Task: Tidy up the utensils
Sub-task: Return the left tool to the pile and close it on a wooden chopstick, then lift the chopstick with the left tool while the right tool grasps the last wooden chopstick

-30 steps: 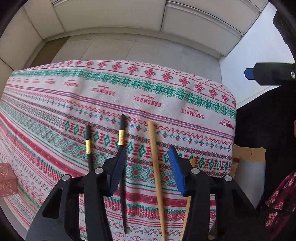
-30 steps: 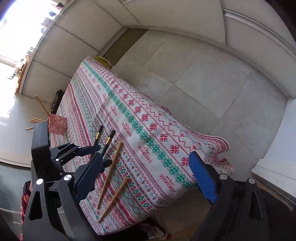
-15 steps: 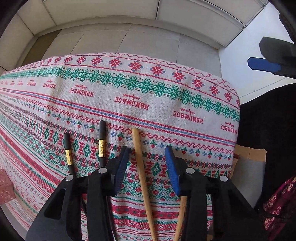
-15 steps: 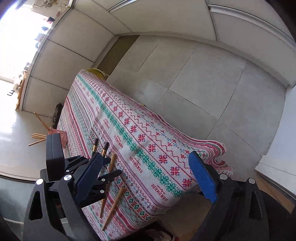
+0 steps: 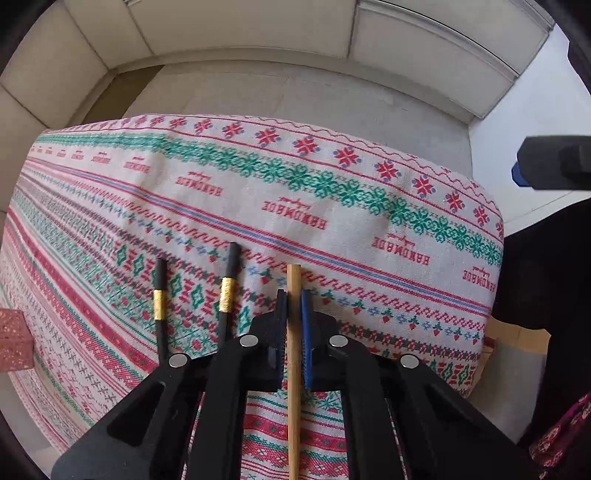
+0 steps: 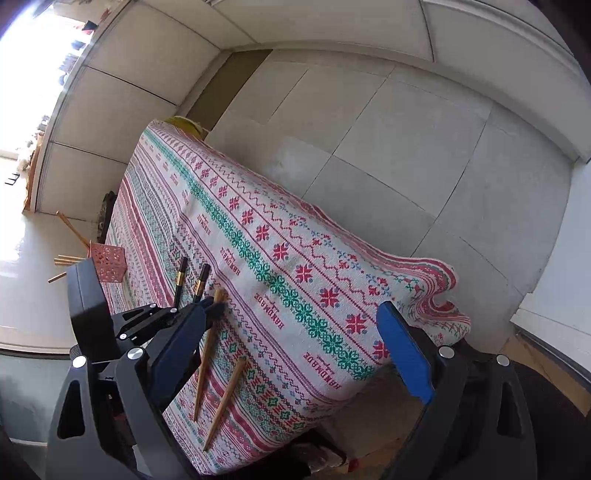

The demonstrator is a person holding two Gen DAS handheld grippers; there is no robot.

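Left wrist: close, low over tablecloth [image 5: 332, 206]. Right wrist: higher, farther; same tablecloth [image 6: 295, 280].

Worktop covered by a woven cloth [image 5: 229, 192], white ground with red and green cross-stitch bands; the word HANDMADE repeats along one band. Cloth hangs over the far edge and bunches in folds at the corner [image 6: 439, 295]. Floor [image 6: 388, 147] beyond: large grey tiles with darker joints. Pale panelled wall [image 5: 240, 26] runs behind it. A brown cardboard piece [image 5: 517, 336] shows past the right edge of the worktop. Bright daylight at the upper left of the right wrist view; detail there is washed out.
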